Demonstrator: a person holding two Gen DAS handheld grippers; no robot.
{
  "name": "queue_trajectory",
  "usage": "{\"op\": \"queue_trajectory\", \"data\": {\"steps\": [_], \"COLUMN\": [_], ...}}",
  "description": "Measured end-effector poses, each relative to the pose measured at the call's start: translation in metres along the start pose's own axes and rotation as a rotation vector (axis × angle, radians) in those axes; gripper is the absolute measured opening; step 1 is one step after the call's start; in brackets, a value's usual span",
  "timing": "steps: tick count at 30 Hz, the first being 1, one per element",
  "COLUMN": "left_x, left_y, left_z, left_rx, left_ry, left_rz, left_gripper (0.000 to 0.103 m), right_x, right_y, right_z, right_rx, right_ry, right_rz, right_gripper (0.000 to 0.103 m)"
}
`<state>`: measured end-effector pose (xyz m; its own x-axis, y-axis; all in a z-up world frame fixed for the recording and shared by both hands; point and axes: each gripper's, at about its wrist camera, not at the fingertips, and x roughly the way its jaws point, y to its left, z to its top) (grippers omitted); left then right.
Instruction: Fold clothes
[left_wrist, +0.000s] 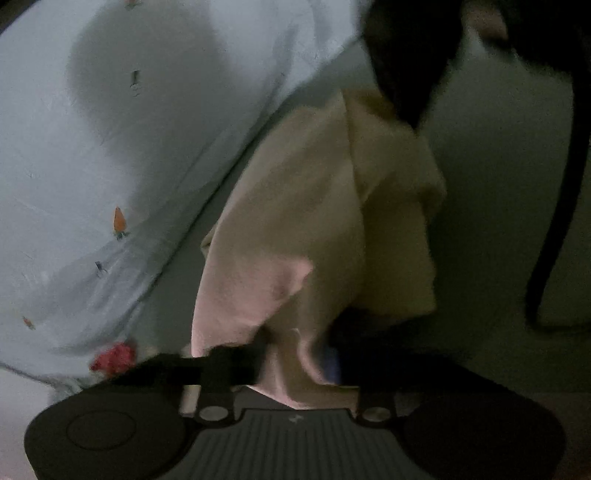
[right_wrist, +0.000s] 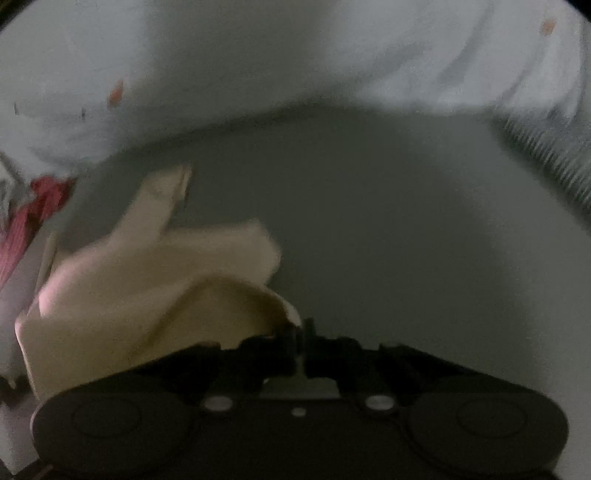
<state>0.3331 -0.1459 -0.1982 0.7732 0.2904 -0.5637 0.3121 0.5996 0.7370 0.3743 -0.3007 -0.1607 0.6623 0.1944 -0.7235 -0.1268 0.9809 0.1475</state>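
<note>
A cream garment (left_wrist: 317, 221) hangs bunched between my two grippers above a grey surface (left_wrist: 498, 184). In the left wrist view my left gripper (left_wrist: 299, 358) is shut on one end of it, and the cloth stretches away to the dark shape of the other gripper (left_wrist: 402, 70) at the top. In the right wrist view my right gripper (right_wrist: 301, 350) is shut on a fold of the cream garment (right_wrist: 147, 280), which trails off to the left. Both views are dim and blurred.
A pale blue sheet with small carrot prints (left_wrist: 110, 155) lies at the left and also shows in the right wrist view (right_wrist: 221, 55). A red and pink cloth (right_wrist: 33, 218) lies at the left, seen too in the left wrist view (left_wrist: 114, 358). A dark strap (left_wrist: 554, 240) hangs at right.
</note>
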Motion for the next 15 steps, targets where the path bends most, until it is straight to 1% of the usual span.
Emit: {"op": "queue_trajectory", "data": {"steps": [2,4,6,8,9,10,12,14,15], "left_x": [-0.007,-0.012,-0.017,-0.019,-0.019,-0.020,-0.020,-0.020,-0.018], "left_y": [0.012,0.035,0.071,0.109,0.126,0.136,0.148,0.146,0.144], "left_z": [-0.008,-0.005,0.000,0.007,0.011,0.014,0.018,0.020,0.017], "left_rx": [0.018,-0.022,-0.085,-0.180,-0.225,-0.255,-0.284,-0.264,-0.260], "left_ry": [-0.026,-0.048,-0.066,-0.078,-0.085,-0.096,-0.118,-0.140,-0.142], "left_rz": [0.085,0.204,0.332,0.384,0.399,0.407,0.435,0.457,0.456], "left_gripper": [0.014,0.011,0.010,0.010,0.010,0.010,0.010,0.010,0.010], "right_x": [-0.029,-0.056,-0.084,-0.109,-0.120,-0.129,-0.135,-0.130,-0.127], "right_y": [0.019,0.038,0.054,0.060,0.061,0.060,0.056,0.057,0.057], "right_z": [0.005,0.012,0.022,0.043,0.056,0.068,0.086,0.087,0.087], "right_rx": [-0.128,-0.250,-0.326,-0.363,-0.353,-0.332,-0.291,-0.315,-0.328], "right_ry": [-0.149,-0.283,-0.455,-0.572,-0.611,-0.633,-0.625,-0.558,-0.525], "right_rz": [-0.066,-0.127,-0.245,-0.281,-0.277,-0.259,-0.213,-0.201,-0.195], "right_gripper": [0.001,0.000,0.000,0.000,0.000,0.000,0.001,0.006,0.009]}}
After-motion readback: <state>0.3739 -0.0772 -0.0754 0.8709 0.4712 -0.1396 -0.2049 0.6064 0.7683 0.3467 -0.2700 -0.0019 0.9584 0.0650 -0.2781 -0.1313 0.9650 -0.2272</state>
